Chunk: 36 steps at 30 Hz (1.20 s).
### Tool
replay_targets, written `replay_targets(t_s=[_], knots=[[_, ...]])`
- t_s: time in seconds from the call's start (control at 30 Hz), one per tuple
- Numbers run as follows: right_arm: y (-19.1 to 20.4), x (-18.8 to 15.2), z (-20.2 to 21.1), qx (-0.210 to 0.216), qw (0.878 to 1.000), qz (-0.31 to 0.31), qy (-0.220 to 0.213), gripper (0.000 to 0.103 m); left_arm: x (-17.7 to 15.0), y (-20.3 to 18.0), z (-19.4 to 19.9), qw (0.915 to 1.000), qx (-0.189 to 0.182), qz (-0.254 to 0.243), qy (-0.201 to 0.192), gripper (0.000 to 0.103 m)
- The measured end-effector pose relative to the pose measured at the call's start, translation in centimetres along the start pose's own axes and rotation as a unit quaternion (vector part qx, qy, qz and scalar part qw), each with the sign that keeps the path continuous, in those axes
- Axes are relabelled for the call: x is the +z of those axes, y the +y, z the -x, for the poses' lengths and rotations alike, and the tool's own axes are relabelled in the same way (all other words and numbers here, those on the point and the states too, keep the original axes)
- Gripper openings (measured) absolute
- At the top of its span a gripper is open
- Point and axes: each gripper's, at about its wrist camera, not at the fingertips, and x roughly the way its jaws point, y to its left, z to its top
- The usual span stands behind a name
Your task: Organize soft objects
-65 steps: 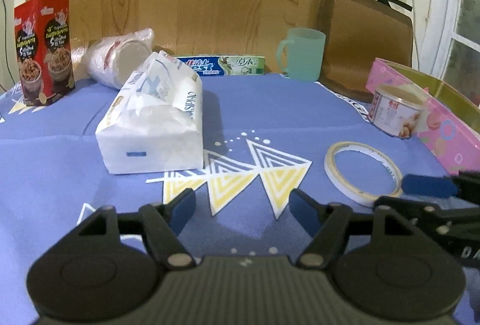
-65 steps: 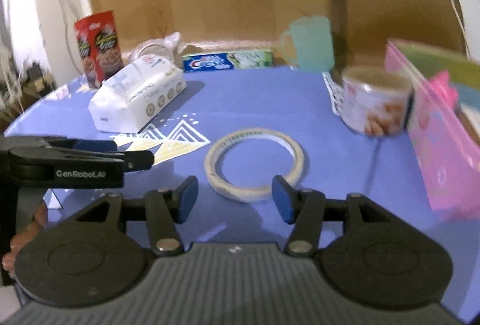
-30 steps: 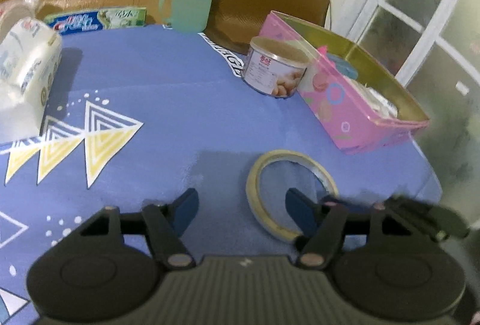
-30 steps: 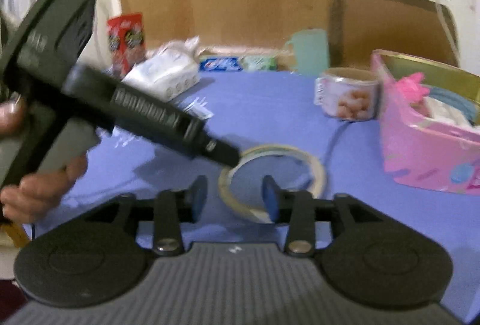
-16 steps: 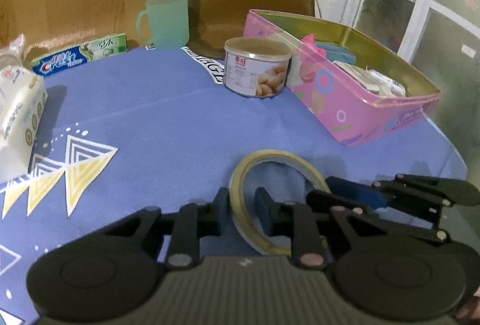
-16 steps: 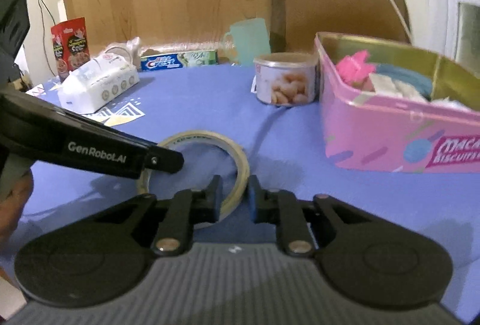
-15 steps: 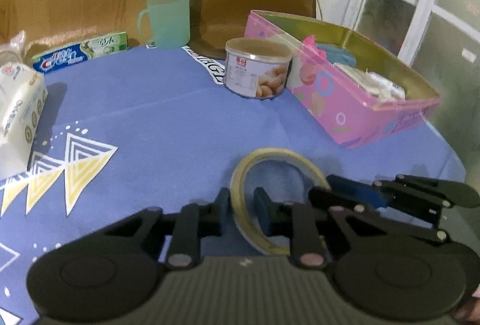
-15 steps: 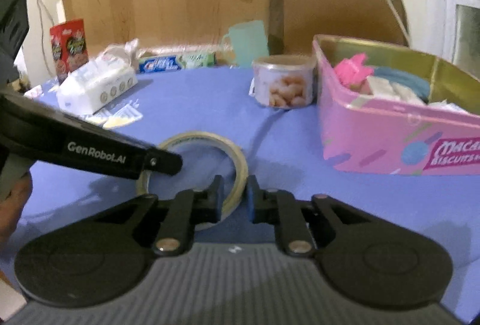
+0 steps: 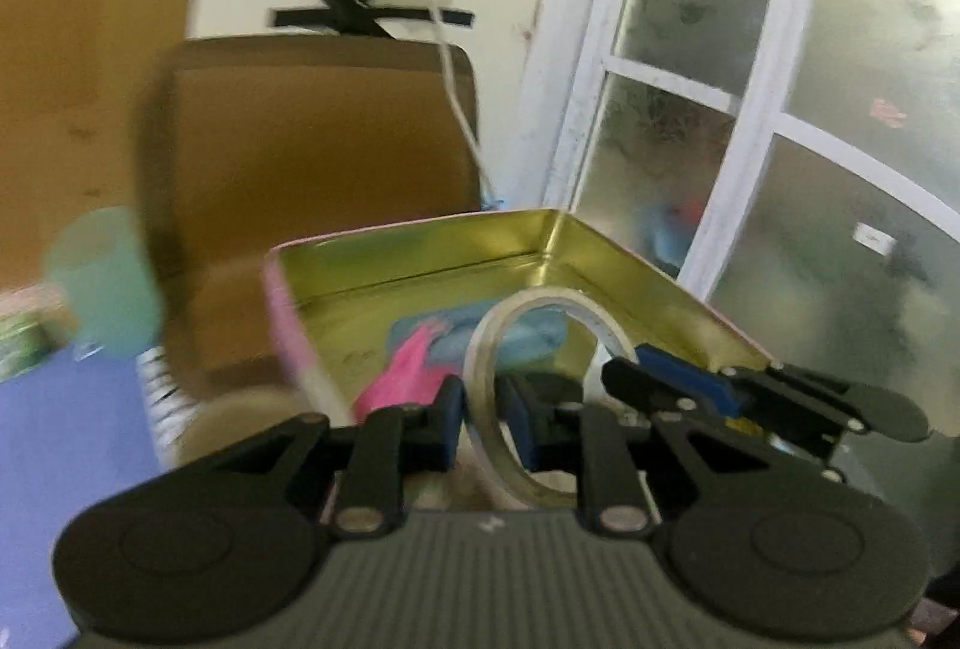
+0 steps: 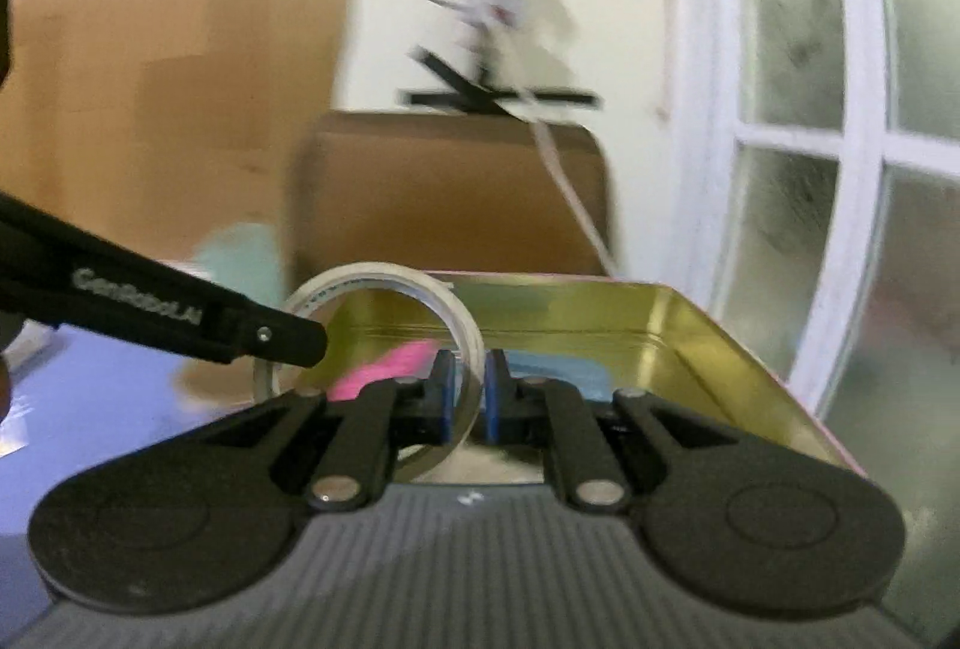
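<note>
Tape roll [image 9: 543, 397], a pale ring, now hangs lifted above the open pink tin [image 9: 630, 253] at frame centre, no longer flat on the blue bench. Left gripper [image 9: 485, 424] is clamped on its near rim; right gripper [image 10: 461, 397] is clamped on the opposite rim. Half a second earlier both pinched it on the bench; lowering it into the tin likely comes next.

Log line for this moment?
left gripper: shut on tape roll | right gripper: shut on tape roll | roll: lifted at pink tin
</note>
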Motion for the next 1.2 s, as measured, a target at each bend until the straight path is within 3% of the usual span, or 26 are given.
replay_targets(t_s=[0.1, 0.13, 0.27, 0.4, 0.5, 0.63, 0.73, 0.9, 1.07, 1.2], knots=[[-2.9, 0.5, -4.4, -0.022, 0.999, -0.011, 0.03, 0.018, 2.1, -1.2, -5.3, 0.9996, 0.02, -0.013, 0.018, 0.033], [-3.8, 0.4, -5.3, -0.027, 0.999, -0.015, 0.038, 0.024, 2.3, -1.5, -6.3, 0.999, 0.033, -0.017, 0.024, 0.033], [-6.4, -0.2, -4.6, -0.015, 0.998, -0.049, 0.036, 0.027, 2.3, -1.8, -7.3, 0.9984, 0.045, 0.003, 0.034, 0.038], [-7.2, -1.1, -0.9, 0.022, 0.994, -0.109, 0.009, 0.03, 0.8, -2.0, -4.3, 0.9949, 0.094, 0.019, 0.031, 0.047], [-6.7, -2.1, 2.8, 0.059, 0.985, -0.159, -0.032, 0.039, -0.8, -3.1, -1.1, 0.9906, 0.133, 0.016, 0.026, 0.056], [-5.5, -3.3, 6.4, 0.09, 0.977, -0.185, -0.052, 0.045, -3.1, -4.8, 3.1, 0.9823, 0.187, 0.005, 0.012, 0.061], [-5.2, -4.0, 8.8, 0.106, 0.971, -0.207, -0.054, 0.047, -4.8, -5.9, 5.9, 0.9816, 0.19, 0.007, 0.014, 0.069], [-4.8, -4.9, 12.9, 0.105, 0.961, -0.247, -0.065, 0.05, -7.6, -7.9, 9.7, 0.9791, 0.203, -0.015, -0.004, 0.092], [-3.3, -5.0, 16.6, 0.1, 0.958, -0.255, -0.078, 0.053, -10.8, -8.6, 12.8, 0.9789, 0.204, -0.014, 0.003, 0.102], [-1.8, -4.7, 19.0, 0.105, 0.958, -0.252, -0.086, 0.059, -12.6, -9.2, 15.4, 0.9774, 0.21, -0.015, -0.009, 0.103]])
